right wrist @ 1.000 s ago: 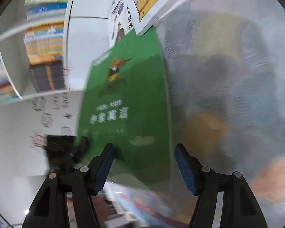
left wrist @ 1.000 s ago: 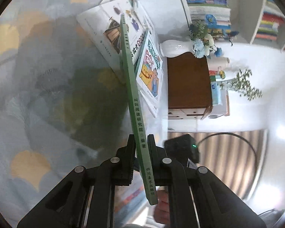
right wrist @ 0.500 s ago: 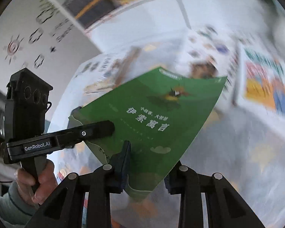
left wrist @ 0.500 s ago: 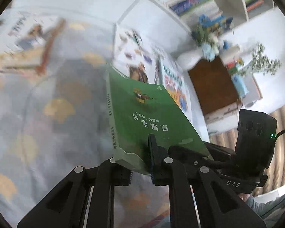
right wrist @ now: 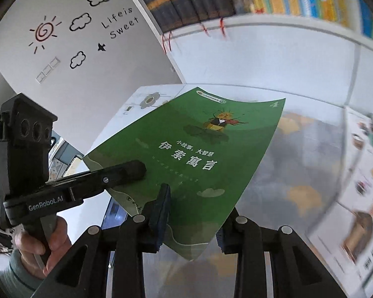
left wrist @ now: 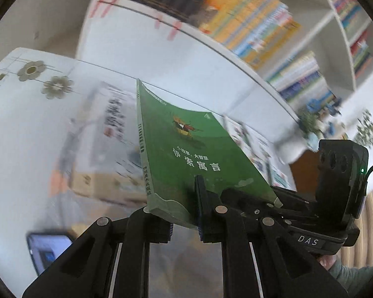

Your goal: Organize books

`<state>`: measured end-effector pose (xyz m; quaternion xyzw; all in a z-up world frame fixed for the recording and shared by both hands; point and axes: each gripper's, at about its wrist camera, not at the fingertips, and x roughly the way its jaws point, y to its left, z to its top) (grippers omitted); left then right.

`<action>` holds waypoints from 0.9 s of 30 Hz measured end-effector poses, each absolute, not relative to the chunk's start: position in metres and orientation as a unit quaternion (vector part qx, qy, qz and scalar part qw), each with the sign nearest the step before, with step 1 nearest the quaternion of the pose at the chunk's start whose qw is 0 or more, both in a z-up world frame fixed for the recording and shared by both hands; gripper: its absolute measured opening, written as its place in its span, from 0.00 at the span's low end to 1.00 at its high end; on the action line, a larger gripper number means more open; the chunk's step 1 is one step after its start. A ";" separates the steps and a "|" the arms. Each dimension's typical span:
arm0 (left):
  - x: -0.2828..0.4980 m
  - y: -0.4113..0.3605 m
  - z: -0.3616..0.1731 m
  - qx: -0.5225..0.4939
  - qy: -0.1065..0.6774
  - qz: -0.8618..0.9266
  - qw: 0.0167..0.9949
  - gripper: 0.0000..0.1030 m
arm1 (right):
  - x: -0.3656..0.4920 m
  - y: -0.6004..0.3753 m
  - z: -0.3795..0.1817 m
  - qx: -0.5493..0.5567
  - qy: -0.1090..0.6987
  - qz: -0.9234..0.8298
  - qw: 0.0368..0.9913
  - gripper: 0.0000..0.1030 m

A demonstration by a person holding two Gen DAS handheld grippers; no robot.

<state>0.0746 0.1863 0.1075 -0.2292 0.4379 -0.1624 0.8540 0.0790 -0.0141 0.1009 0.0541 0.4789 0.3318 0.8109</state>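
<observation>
**Green paperback in transit, two-gripper hold**

Item: thin green paperback book [right wrist: 199, 154] with an insect illustration, carried in the air above the pale patterned bedspread [right wrist: 298, 173]. Left gripper [left wrist: 184, 223] clamped on its lower spine corner. Right gripper [right wrist: 194, 226] straddles the lower edge, jaws easing slightly apart, grip uncertain. Step, as judged: carrying the book toward the white bookshelf [right wrist: 261, 49]. Next move requires lining it up with a free shelf slot.

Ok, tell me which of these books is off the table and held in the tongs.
The green book, lifted with both tongs gripping its lower edge. The picture books lie flat on the table.
</observation>
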 end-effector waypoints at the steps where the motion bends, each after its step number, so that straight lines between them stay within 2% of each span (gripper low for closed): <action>1: 0.082 0.191 0.101 -0.231 0.441 -0.157 0.853 0.11 | 0.088 -0.008 0.095 0.055 0.484 0.330 0.809 0.30; 8: 0.119 0.211 0.056 -0.254 0.464 -0.134 0.838 0.12 | 0.135 0.024 0.052 0.058 0.528 0.301 0.792 0.31; 11: 0.124 0.210 0.044 -0.239 0.480 -0.109 0.837 0.20 | 0.148 0.026 0.034 0.084 0.556 0.287 0.775 0.32; 14: 0.124 0.212 0.035 -0.228 0.488 -0.092 0.837 0.29 | 0.148 0.029 0.023 0.072 0.568 0.276 0.772 0.39; 15: 0.123 0.213 0.036 -0.225 0.488 -0.084 0.839 0.31 | 0.146 0.030 0.024 0.066 0.565 0.277 0.774 0.45; 17: 0.118 0.212 0.041 -0.202 0.492 -0.050 0.845 0.32 | 0.140 0.027 0.026 0.057 0.570 0.276 0.772 0.45; 21: 0.091 0.205 0.055 -0.150 0.491 0.001 0.858 0.30 | 0.114 -0.017 0.037 0.082 0.567 0.253 0.780 0.46; 23: 0.068 0.192 0.063 -0.125 0.489 0.006 0.863 0.30 | 0.096 -0.044 0.042 0.084 0.558 0.225 0.794 0.53; 27: 0.026 0.135 0.068 -0.079 0.494 -0.051 0.864 0.31 | 0.034 -0.116 0.038 0.080 0.550 0.119 0.823 0.54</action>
